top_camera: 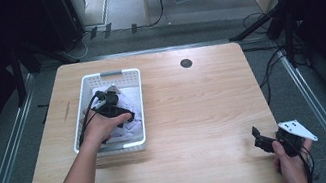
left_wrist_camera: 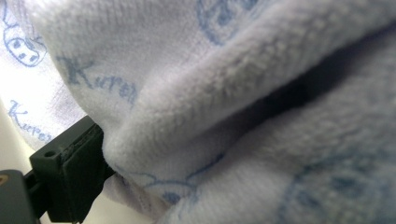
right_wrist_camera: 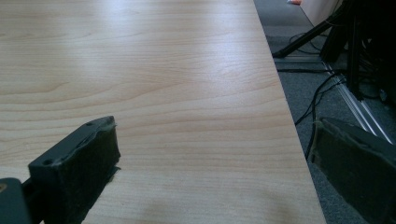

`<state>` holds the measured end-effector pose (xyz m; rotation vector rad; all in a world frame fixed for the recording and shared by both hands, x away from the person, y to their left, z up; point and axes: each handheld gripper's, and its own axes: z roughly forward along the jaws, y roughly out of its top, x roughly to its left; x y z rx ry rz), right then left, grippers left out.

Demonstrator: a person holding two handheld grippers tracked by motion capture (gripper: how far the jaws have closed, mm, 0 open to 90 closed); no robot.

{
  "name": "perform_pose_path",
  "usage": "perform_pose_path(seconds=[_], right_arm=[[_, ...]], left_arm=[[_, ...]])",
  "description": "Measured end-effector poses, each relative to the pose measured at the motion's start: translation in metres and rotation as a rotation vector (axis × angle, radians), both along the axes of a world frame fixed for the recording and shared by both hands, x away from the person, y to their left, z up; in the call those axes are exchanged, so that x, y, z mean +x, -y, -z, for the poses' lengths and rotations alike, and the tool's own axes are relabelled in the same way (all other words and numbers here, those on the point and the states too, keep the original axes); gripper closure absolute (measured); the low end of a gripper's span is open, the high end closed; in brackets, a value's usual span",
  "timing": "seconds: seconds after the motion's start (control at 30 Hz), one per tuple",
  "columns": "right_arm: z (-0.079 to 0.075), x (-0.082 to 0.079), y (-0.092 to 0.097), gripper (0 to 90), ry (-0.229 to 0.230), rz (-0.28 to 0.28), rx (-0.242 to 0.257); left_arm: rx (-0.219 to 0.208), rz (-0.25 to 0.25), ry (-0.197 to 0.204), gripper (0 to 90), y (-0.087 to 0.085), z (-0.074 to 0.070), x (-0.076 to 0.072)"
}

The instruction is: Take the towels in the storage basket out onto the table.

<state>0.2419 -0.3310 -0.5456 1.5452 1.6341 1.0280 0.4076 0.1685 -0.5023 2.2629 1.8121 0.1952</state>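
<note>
A white slatted basket [top_camera: 119,72] stands on the left half of the wooden table [top_camera: 194,106] and holds a pale blue printed fleece cloth [top_camera: 131,103]. My left gripper [top_camera: 122,115] is pushed down into that cloth. In the left gripper view the cloth [left_wrist_camera: 224,93] bulges over the jaws. One black finger [left_wrist_camera: 70,172] stands far to the left, so the jaws look spread; the other is buried under the fabric. My right gripper [top_camera: 259,138] hovers low at the table's near right corner, open, with bare wood between its fingers [right_wrist_camera: 79,158].
A round cable hole [top_camera: 186,63] sits near the table's far edge. Beyond the right edge are grey floor, metal rails and black cables [right_wrist_camera: 322,79]. Dark stands flank the table on both sides.
</note>
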Motion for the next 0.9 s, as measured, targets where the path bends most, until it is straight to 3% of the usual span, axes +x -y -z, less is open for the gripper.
perform_pose_path(seconds=[0.13, 0.23, 0.33, 0.37, 0.47, 0.57, 0.73, 0.9], right_arm=[[0.0, 0.0, 0.0, 1.1, -0.002, 0.003, 0.003], [0.0, 0.0, 0.001, 1.1, -0.003, 0.004, 0.005], [0.0, 0.001, 0.001, 1.1, -0.002, 0.001, 0.001], [0.0, 0.001, 0.0, 1.1, -0.002, -0.001, -0.001], [0.0, 0.001, 0.0, 1.1, -0.002, 0.002, 0.001], [0.0, 0.0, 0.0, 1.1, -0.002, 0.005, 0.003], [0.0, 0.0, 0.0, 1.1, -0.002, 0.001, 0.002], [0.0, 0.001, 0.0, 1.1, -0.008, 0.0, -0.005]], left_arm=[[-0.033, 0.002, -0.022, 0.3, -0.005, -0.007, 0.001], [-0.078, 0.002, 0.015, 7.4, -0.016, -0.018, 0.001], [-0.032, -0.033, 0.027, 0.0, -0.019, -0.023, 0.002], [-0.057, -0.059, 0.011, 0.0, -0.02, -0.024, 0.003], [-0.059, -0.061, -0.005, 0.0, -0.02, -0.02, 0.005], [-0.069, -0.058, -0.027, 0.0, -0.017, -0.008, 0.006], [-0.03, -0.046, -0.012, 0.0, -0.012, -0.004, 0.005], [0.0, -0.025, 0.037, 0.0, -0.005, 0.002, 0.0]])
